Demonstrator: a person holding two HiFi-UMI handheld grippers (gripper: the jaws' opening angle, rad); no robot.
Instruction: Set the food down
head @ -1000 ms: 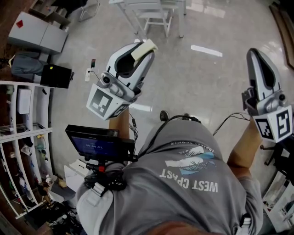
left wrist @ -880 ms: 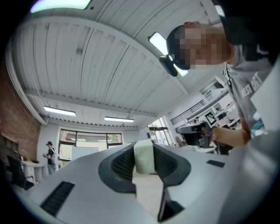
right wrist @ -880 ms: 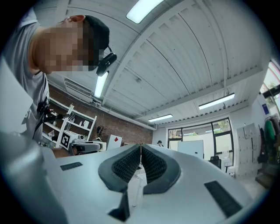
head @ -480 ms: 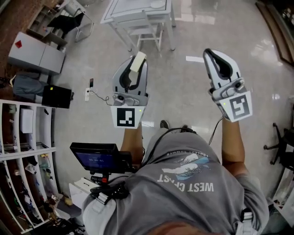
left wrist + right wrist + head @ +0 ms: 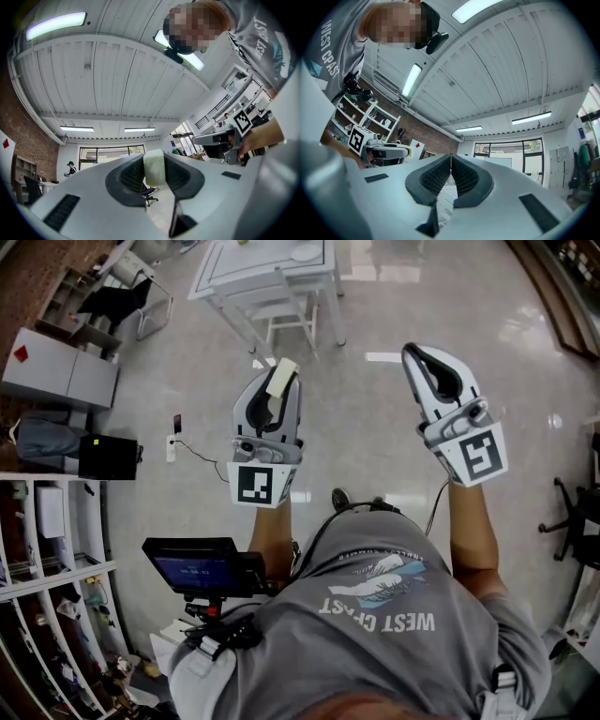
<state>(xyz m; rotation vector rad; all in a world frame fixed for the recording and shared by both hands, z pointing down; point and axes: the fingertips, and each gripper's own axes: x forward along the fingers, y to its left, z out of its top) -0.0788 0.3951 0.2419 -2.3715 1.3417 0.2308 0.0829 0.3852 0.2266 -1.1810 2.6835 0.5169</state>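
A pale cream block of food (image 5: 280, 379) is pinched between the tips of my left gripper (image 5: 278, 381), which is held up in front of the person. In the left gripper view the same food (image 5: 154, 168) sits clamped between the dark ribbed pads, pointing at the ceiling. My right gripper (image 5: 424, 360) is raised at the right, its jaws shut tip to tip with nothing between them; the right gripper (image 5: 450, 165) shows its pads meeting in its own view. The left gripper's body (image 5: 382, 149) shows beside it there.
A white table (image 5: 265, 268) with a chair under it stands ahead on the glossy floor. Shelving (image 5: 52, 549) lines the left side, with a grey cabinet (image 5: 61, 371) and a black box (image 5: 105, 457). A black monitor (image 5: 199, 566) hangs at the person's waist. An office chair (image 5: 577, 512) is at the right.
Both grippers swung inward and forward; the right one moved from the far right toward the middle. The white table has come further into view. The left gripper kept hold of the food.
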